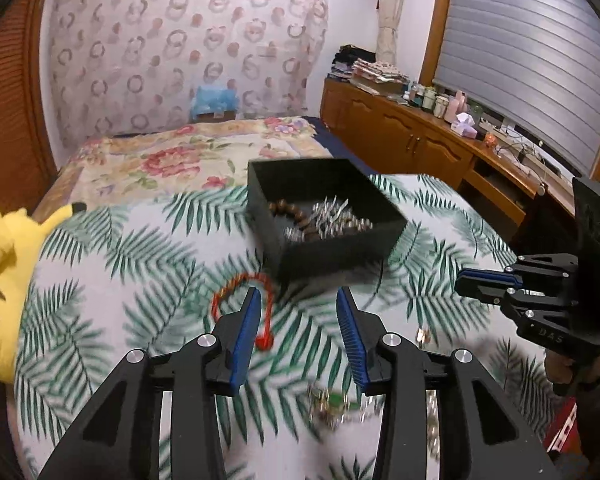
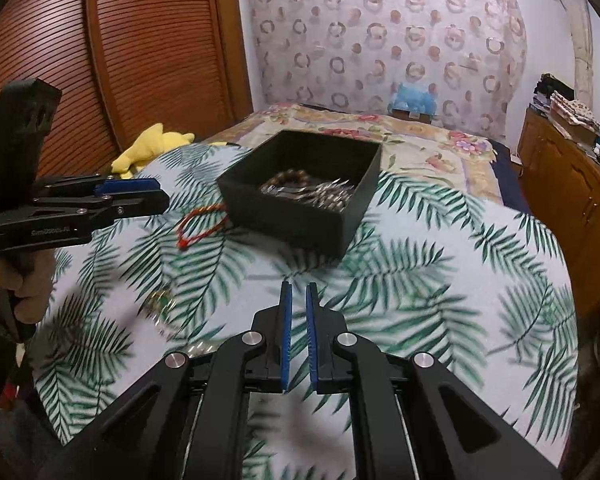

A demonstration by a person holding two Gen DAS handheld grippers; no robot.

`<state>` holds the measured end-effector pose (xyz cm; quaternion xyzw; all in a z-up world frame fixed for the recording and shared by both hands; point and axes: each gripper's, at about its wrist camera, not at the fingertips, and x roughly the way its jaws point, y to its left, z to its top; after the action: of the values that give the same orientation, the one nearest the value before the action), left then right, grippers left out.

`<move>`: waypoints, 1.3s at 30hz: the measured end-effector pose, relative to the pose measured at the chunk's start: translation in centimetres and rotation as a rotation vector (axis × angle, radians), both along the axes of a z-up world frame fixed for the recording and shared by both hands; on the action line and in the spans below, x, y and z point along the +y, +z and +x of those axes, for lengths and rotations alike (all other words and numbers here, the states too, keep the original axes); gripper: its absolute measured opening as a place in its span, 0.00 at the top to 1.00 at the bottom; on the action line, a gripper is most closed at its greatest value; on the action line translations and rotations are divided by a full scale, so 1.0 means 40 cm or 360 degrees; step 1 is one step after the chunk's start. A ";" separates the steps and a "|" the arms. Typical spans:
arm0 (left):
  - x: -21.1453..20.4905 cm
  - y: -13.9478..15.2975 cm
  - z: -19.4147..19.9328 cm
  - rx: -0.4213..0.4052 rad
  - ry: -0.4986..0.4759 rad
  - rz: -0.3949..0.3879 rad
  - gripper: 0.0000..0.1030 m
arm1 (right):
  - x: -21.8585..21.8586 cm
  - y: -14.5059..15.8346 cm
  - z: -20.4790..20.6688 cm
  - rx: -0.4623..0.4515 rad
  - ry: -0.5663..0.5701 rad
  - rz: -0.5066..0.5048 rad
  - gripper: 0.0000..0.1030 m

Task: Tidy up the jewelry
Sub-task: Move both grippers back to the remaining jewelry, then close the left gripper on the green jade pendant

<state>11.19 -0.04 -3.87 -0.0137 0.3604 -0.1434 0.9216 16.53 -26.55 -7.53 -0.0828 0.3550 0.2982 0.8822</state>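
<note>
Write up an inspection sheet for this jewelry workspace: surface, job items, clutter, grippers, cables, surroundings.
Surface: palm-leaf cloth spread over a bed.
Job's things: open black box already holding beaded and silvery pieces; red bead bracelet on the cloth beside the box; blurred gold-green jewelry pile nearer the camera.
Clutter: yellow plush toy at the cloth's edge.
Grippers: left gripper open, empty, above the bracelet; right gripper nearly closed, a narrow gap, empty.
Cables: cords on the far wooden cabinet, away from the work.
Surroundings: patterned curtain, slatted wooden door, window shutter.
</note>
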 end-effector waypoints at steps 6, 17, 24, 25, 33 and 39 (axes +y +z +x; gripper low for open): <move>0.012 -0.043 -0.067 0.0043 0.0004 -0.0002 0.63 | 0.006 -0.024 -0.060 0.0007 -0.0001 0.0007 0.92; -0.001 -0.101 -0.128 0.0128 -0.0026 0.0046 0.62 | 0.012 -0.050 -0.146 0.0021 0.0022 0.0015 0.92; -0.006 -0.129 -0.100 0.0186 -0.0023 0.0072 0.72 | 0.009 -0.040 -0.160 0.0005 0.0027 0.0022 0.92; -0.004 -0.131 -0.097 0.0190 -0.0021 0.0068 0.74 | 0.009 -0.039 -0.162 0.0004 0.0030 0.0021 0.92; -0.020 -0.137 -0.075 0.0182 -0.0012 0.0175 0.88 | 0.010 -0.040 -0.168 0.0008 0.0036 0.0018 0.92; -0.024 -0.139 -0.065 0.0183 -0.0008 0.0192 0.90 | 0.013 -0.042 -0.172 0.0008 0.0036 0.0016 0.92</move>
<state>8.58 -0.99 -9.42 0.0345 0.4206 -0.1226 0.8983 9.65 -26.05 -9.20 -0.0816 0.3549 0.3102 0.8782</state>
